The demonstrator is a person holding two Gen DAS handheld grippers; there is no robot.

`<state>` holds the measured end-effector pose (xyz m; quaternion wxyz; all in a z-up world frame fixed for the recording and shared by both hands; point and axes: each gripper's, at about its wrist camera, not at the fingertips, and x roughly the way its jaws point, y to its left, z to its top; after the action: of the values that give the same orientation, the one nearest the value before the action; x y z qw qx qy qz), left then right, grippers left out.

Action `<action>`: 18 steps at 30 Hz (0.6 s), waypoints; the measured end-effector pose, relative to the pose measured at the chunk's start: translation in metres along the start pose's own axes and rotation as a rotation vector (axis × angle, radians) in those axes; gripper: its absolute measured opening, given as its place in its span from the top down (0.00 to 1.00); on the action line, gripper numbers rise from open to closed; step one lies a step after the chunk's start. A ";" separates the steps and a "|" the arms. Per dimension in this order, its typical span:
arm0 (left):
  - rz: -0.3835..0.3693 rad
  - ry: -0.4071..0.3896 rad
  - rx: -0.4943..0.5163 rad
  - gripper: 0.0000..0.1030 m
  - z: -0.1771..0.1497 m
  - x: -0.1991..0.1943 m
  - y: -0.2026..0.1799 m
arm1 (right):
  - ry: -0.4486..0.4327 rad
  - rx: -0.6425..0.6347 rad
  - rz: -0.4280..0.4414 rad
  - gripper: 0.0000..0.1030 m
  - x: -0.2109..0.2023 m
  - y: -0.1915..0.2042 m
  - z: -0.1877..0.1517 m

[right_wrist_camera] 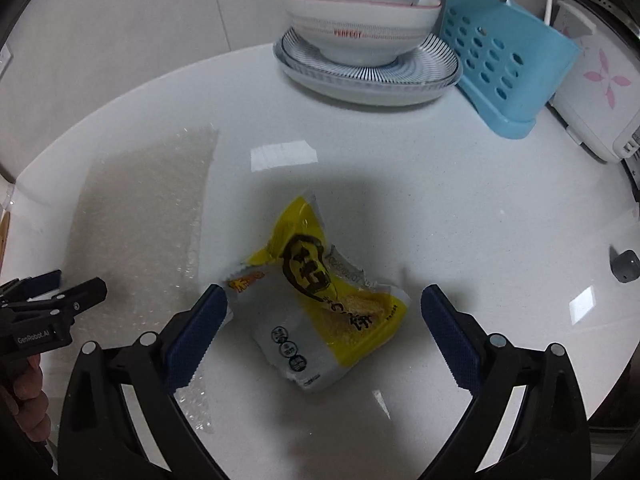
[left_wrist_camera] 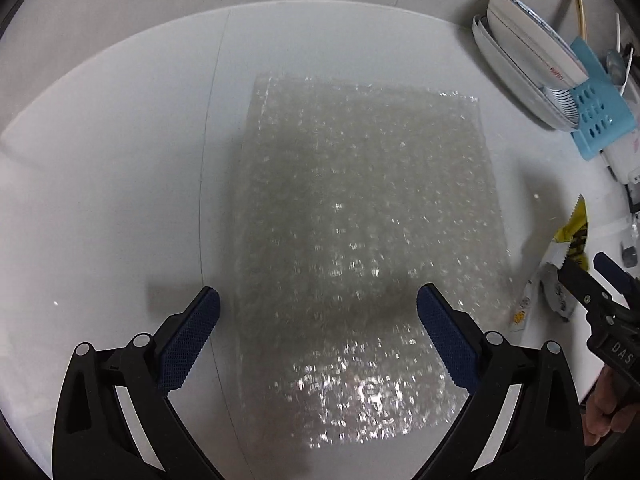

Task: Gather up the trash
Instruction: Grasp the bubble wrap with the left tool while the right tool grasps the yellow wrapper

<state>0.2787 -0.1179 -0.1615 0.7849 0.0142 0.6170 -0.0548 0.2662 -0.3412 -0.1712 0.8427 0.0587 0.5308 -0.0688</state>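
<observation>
— Bubble wrap [left_wrist_camera: 360, 232] is your biggest piece of trash, lying flat on the white counter [left_wrist_camera: 112, 160]. Its long axis runs straight away from your left tongs [left_wrist_camera: 318, 308], which hang spread wide over its near end with nothing held: one finger just off the sheet's left edge, the other above the sheet.

— And the right side?

— The yellow snack wrapper [right_wrist_camera: 324, 300] lies just right of the bubble wrap, between the wide-spread fingers of your right tongs [right_wrist_camera: 324, 308], also empty. Its long axis slants from far-left to near-right, across the gap. The left finger looks to be at the wrapper's near-left corner; I cannot tell whether it touches.

— Which hand goes first?

— Each is nearest its own piece. I'd judge the wrapper the easier catch, already centred. The flat sheet likely needs a finger under its edge.

— Anything to avoid?

— The stacked bowls and plates [right_wrist_camera: 366, 40] and blue basket [right_wrist_camera: 500, 68] stand well beyond.
</observation>
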 end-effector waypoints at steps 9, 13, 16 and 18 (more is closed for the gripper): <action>0.065 0.034 0.028 0.10 0.004 0.006 -0.017 | 0.031 -0.002 0.004 0.28 0.012 0.004 -0.006; 0.062 0.049 0.038 0.23 0.004 0.003 -0.024 | 0.030 -0.021 0.013 0.37 0.010 0.008 -0.006; 0.063 0.057 0.039 0.32 0.002 0.001 -0.030 | 0.026 -0.018 0.016 0.45 0.007 0.008 -0.008; 0.064 0.057 0.049 0.38 0.001 0.000 -0.034 | 0.022 -0.013 0.011 0.53 0.005 0.008 -0.011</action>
<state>0.2763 -0.1517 -0.1594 0.7678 0.0547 0.6368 -0.0442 0.2600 -0.3318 -0.1800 0.8376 0.0572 0.5399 -0.0600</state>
